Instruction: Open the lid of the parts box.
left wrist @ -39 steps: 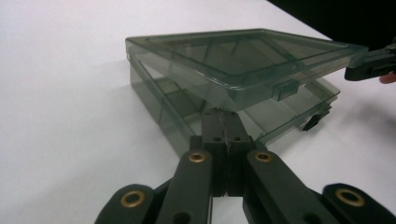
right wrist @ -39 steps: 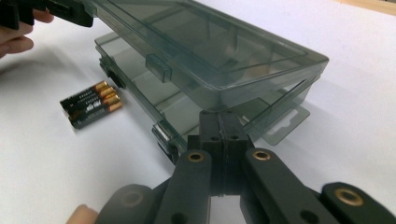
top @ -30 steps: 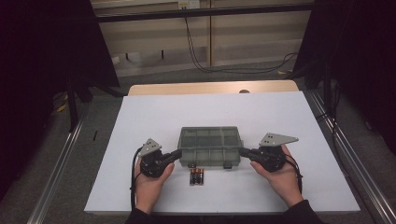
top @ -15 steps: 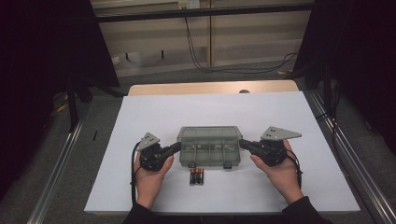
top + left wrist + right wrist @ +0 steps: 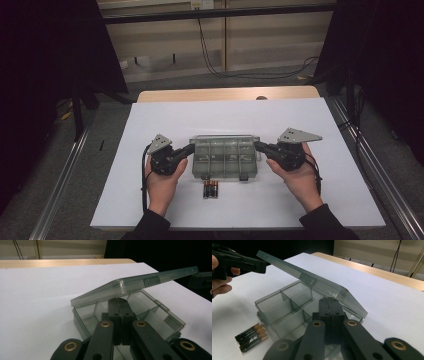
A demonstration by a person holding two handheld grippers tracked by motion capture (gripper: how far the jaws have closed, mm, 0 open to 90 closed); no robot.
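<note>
From above, I see my left gripper and right gripper flanking the clear organizer box mid-bench, batteries just before it. Left gripper view: closed fingers under the raised lid. Right gripper view: fingers closed likewise.

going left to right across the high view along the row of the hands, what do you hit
left hand → left tool → clear compartment box with its lid partly raised → right tool → right hand. The batteries lie nearer the person, in front of the box.
</note>
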